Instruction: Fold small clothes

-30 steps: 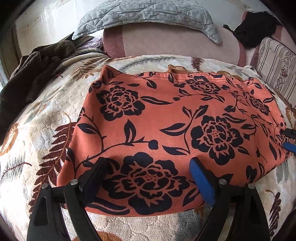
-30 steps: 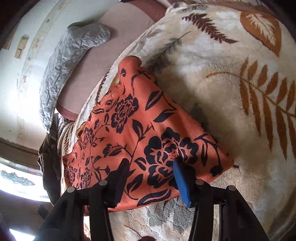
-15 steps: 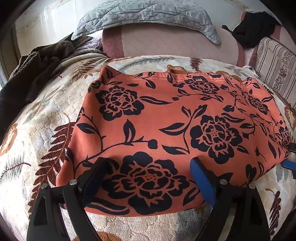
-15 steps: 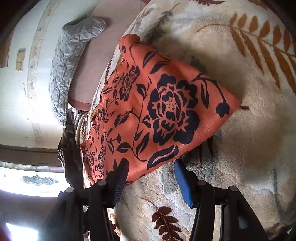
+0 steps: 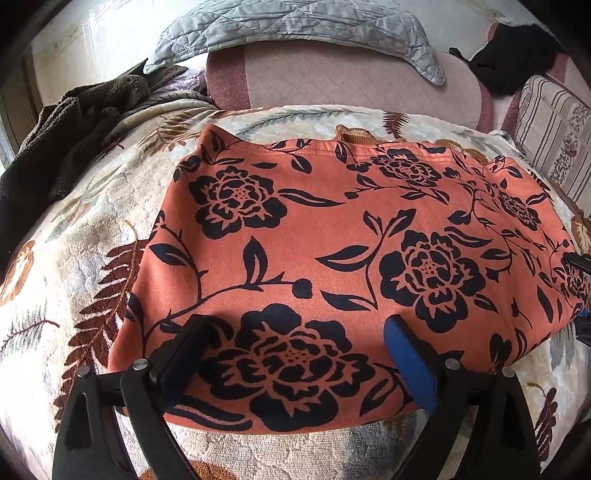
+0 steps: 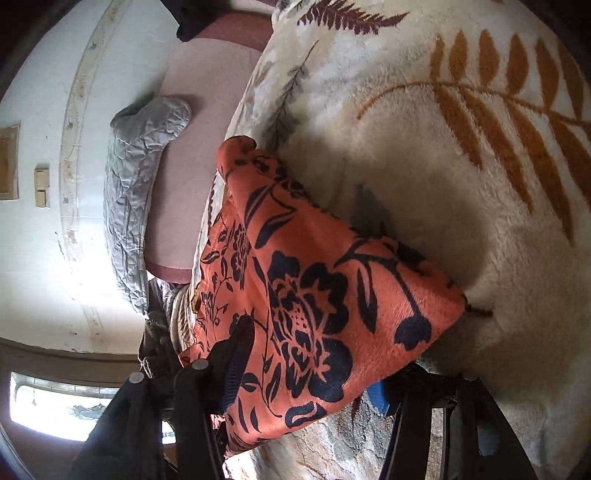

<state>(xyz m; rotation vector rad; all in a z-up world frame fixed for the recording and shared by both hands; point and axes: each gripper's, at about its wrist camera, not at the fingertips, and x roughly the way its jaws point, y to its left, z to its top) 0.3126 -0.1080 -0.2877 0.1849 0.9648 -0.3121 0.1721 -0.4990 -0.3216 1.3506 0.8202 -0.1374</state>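
The garment [image 5: 332, 258] lies on the blanket [image 5: 74, 295], before the pillow [image 5: 295, 26].

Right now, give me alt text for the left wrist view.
An orange garment with black flowers lies flat on a leaf-patterned blanket. The left gripper hovers open over its near edge; a grey pillow lies behind.

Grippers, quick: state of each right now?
Left gripper: open, over the orange floral garment.
Right gripper: opening, garment corner between its fingers.
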